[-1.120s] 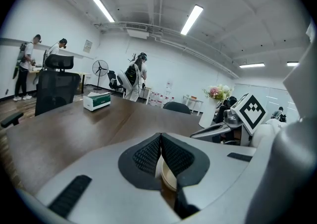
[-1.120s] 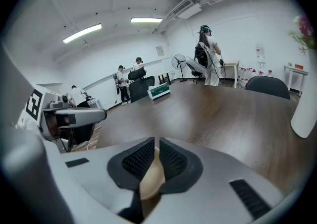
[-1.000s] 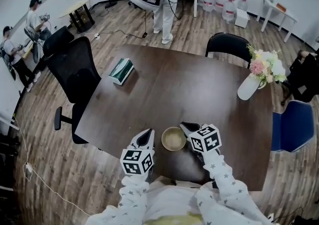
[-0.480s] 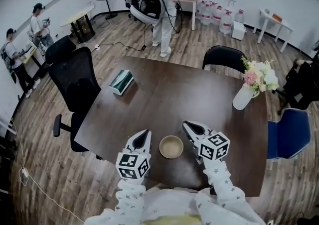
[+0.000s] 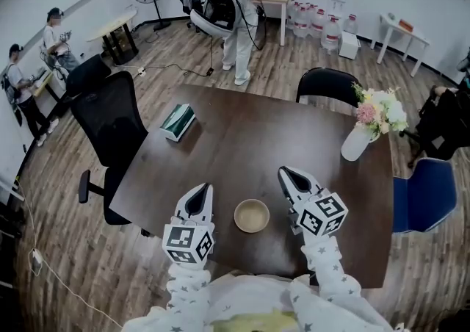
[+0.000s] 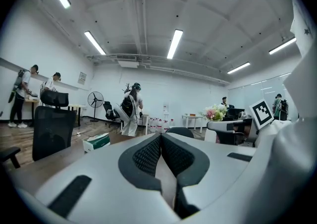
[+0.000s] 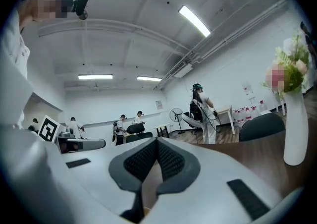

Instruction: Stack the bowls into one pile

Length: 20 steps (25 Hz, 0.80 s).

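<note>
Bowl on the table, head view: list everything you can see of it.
The bowl is round, pale tan and matte. It stands upright, mouth up, nothing visible inside, on the dark brown table near the person's edge. It lies between the left gripper and the right gripper, both shut and clear of it. Whether it is one bowl or several nested cannot be told.
</note>
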Each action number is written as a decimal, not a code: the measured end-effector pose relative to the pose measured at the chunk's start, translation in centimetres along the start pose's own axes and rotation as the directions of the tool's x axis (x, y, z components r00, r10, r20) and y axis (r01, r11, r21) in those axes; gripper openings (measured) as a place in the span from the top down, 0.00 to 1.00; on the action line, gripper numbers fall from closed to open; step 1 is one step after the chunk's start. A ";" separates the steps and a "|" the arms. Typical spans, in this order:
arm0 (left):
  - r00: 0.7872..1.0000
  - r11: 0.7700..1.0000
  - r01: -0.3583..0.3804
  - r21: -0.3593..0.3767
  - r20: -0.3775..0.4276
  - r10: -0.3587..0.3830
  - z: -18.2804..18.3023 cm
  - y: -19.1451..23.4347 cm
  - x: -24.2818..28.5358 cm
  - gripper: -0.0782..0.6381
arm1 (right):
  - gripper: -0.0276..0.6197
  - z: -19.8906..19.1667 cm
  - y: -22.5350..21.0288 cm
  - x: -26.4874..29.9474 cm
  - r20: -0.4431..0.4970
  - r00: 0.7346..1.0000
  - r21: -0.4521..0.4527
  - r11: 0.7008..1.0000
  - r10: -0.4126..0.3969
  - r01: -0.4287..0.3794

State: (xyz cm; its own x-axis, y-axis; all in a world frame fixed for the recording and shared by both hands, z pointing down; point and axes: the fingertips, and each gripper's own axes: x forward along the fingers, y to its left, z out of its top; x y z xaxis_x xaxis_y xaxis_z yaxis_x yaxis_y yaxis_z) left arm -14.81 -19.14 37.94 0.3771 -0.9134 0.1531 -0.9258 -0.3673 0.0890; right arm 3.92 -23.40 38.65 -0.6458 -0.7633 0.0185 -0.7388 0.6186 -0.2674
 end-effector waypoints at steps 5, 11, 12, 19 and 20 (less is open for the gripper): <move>0.999 1.000 -0.025 0.003 0.031 0.025 1.0 0.8 -0.5 0.85 | 0.92 1.3 -0.7 -0.5 0.059 0.998 0.005 0.999 -0.034 0.033; 0.998 0.999 -0.040 0.001 0.042 0.040 1.3 1.3 -0.7 0.85 | 0.92 2.0 -1.1 -1.1 0.080 0.995 -0.014 0.998 -0.062 0.064; 0.998 0.999 -0.042 0.000 0.041 0.042 1.3 1.4 -0.7 0.85 | 0.92 2.0 -1.1 -1.2 0.082 0.994 -0.014 0.998 -0.068 0.069; 0.997 0.998 -0.061 -0.003 0.038 0.061 1.3 2.0 -1.1 0.85 | 0.92 2.2 -1.1 -1.4 0.095 0.994 -0.010 0.998 -0.060 0.062; 0.997 0.998 -0.063 -0.002 0.041 0.063 1.4 2.0 -1.1 0.85 | 0.92 2.2 -1.3 -1.5 0.094 0.994 -0.011 0.998 -0.061 0.062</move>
State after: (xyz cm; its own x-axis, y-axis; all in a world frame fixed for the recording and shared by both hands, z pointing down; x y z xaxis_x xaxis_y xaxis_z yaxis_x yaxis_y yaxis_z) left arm -17.14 -19.14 36.62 0.3168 -0.9411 0.1184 -0.9477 -0.3088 0.0812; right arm 6.21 -23.47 36.85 -0.5788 -0.8136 -0.0557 -0.7795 0.5721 -0.2551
